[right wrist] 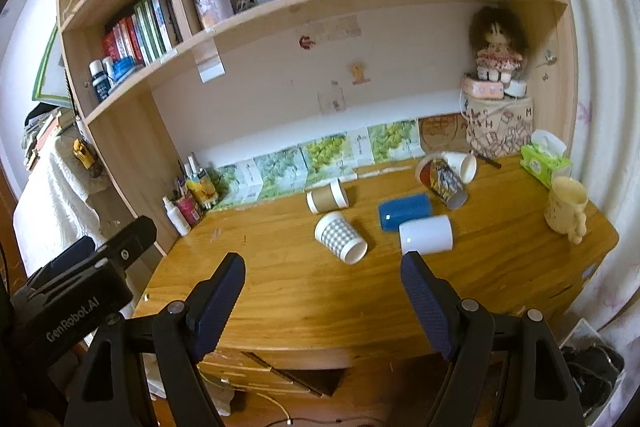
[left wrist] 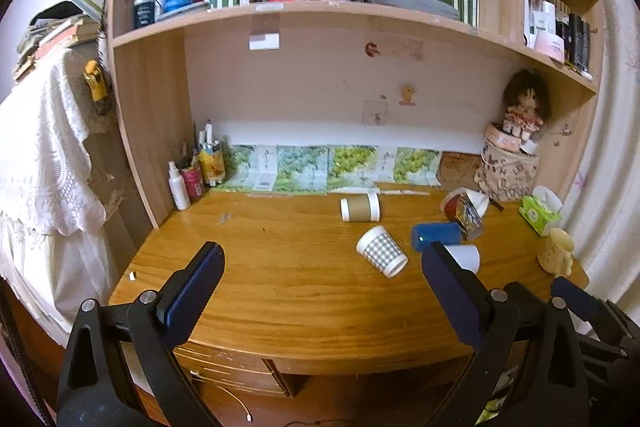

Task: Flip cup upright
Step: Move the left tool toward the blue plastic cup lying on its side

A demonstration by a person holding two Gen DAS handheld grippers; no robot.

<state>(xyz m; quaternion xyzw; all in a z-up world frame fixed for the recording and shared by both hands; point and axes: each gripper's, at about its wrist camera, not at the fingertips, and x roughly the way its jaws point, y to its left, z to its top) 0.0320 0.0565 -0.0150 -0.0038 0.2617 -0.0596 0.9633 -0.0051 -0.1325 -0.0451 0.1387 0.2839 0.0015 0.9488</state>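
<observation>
Left tongs (left wrist: 320, 283): open wide, blue pads apart with nothing between them, held over the near edge of the tabletop (left wrist: 280, 291).
Right tongs (right wrist: 324, 291): also open and empty, raised over the near edge, just short of the cups.
Checked cup (right wrist: 340, 237): on its side mid-tabletop, mouth turned toward the camera and right, the cup nearest the gap of the right tongs.
Brown-sleeved paper cup (right wrist: 327, 198): on its side just behind the checked cup, near the back wall.
Blue cup (right wrist: 404, 211): lying flat, to the right of the checked cup.
White cup (right wrist: 426, 235): lying flat, just in front of the blue cup and touching or almost touching it.
Printed cup (right wrist: 442, 179): tipped over behind the blue cup, against a white cup (right wrist: 464, 163) that also lies on its side.
Cream mug (right wrist: 566, 209): upright near the right edge.
Tissue pack (right wrist: 544, 161): green, behind the mug.
Doll (right wrist: 498, 47): seated on boxes in the back right corner.
</observation>
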